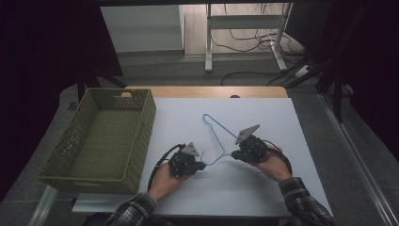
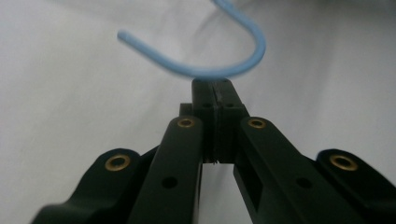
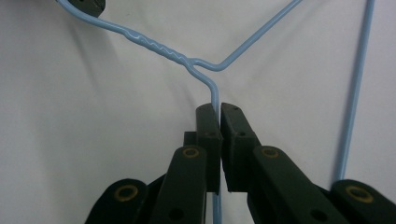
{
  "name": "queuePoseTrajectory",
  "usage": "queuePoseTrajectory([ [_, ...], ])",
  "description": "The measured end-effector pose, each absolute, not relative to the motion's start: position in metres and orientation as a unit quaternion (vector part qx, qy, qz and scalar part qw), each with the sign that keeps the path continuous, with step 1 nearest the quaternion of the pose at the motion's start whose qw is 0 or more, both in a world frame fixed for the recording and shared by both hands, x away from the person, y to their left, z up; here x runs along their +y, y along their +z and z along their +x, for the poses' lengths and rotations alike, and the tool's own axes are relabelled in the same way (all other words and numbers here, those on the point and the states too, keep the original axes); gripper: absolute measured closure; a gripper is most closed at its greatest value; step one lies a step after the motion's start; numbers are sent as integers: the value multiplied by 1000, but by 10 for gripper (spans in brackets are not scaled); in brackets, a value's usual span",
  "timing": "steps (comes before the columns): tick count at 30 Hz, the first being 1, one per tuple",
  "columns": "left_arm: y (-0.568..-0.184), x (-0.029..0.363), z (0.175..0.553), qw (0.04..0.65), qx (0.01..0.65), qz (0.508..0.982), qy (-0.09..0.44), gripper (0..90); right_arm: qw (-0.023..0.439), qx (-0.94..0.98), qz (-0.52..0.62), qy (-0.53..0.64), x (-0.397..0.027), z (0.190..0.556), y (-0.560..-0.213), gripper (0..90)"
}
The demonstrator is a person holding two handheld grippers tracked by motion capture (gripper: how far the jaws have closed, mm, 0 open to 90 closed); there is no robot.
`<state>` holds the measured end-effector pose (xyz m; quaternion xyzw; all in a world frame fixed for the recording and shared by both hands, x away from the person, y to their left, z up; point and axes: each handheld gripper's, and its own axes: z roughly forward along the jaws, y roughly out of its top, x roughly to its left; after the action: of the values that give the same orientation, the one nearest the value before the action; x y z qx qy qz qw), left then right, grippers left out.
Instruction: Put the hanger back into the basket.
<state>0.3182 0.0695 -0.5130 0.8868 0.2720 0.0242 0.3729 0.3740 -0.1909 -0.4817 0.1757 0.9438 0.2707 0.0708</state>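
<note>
No brand, label or writing can be read on anything here. A thin light-blue wire hanger [image 1: 218, 134] lies on a white table [image 1: 263, 122], held near its neck by two black grippers that a person in plaid sleeves brings in from the near edge. In the high view the dim light makes the wire hard to trace, and both grippers' tips are too small to judge there. The left gripper [image 1: 201, 165] sits at the hanger's hook end; its own view shows the jaws pressed together with the blurred blue hook [image 2: 219, 51] curving just past their tips — whether wire is caught between them cannot be told. The right gripper [image 1: 236, 153] pinches the hanger's wire [image 3: 215, 100] just below the twisted neck, something the right gripper view alone makes plain. An olive-green slatted basket [image 1: 136, 136] stands at the table's left side, well apart from the hanger. Beyond the table, cables [image 1: 244, 40] trail across the floor.
</note>
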Motion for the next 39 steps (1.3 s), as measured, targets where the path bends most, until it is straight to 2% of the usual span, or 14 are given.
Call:
queuePoseTrajectory([
  [5, -514, 66, 319, 371, 269, 889, 25, 898, 72, 942, 183, 272, -191, 374, -482, 842],
  [8, -512, 66, 319, 372, 268, 888, 26, 898, 83, 933, 206, 282, -195, 372, -475, 713],
  [13, -511, 65, 318, 374, 266, 888, 27, 898, 76, 936, 224, 261, -192, 371, -481, 617],
  [16, -510, 66, 318, 376, 266, 887, 27, 898, 84, 942, 222, 238, -183, 371, -491, 636],
  [22, -509, 67, 318, 381, 266, 885, 28, 898, 87, 946, 219, 221, -177, 372, -496, 833],
  [25, -509, 68, 318, 379, 269, 885, 29, 890, 90, 947, 214, 221, -177, 370, -493, 858],
  [28, -509, 69, 319, 381, 277, 882, 30, 790, 92, 943, 217, 234, -179, 370, -487, 861],
  [29, -509, 70, 320, 381, 281, 880, 30, 790, 92, 943, 217, 234, -179, 370, -487, 861],
  [30, -509, 72, 321, 380, 289, 878, 35, 676, 90, 939, 220, 247, -182, 369, -482, 862],
  [34, -507, 77, 324, 389, 300, 870, 38, 469, 83, 933, 222, 272, -186, 365, -469, 862],
  [37, -502, 83, 326, 414, 302, 858, 41, 399, 81, 931, 217, 282, -185, 364, -464, 863],
  [39, -491, 84, 323, 451, 285, 844, 49, 403, 74, 928, 218, 294, -182, 360, -456, 863],
])
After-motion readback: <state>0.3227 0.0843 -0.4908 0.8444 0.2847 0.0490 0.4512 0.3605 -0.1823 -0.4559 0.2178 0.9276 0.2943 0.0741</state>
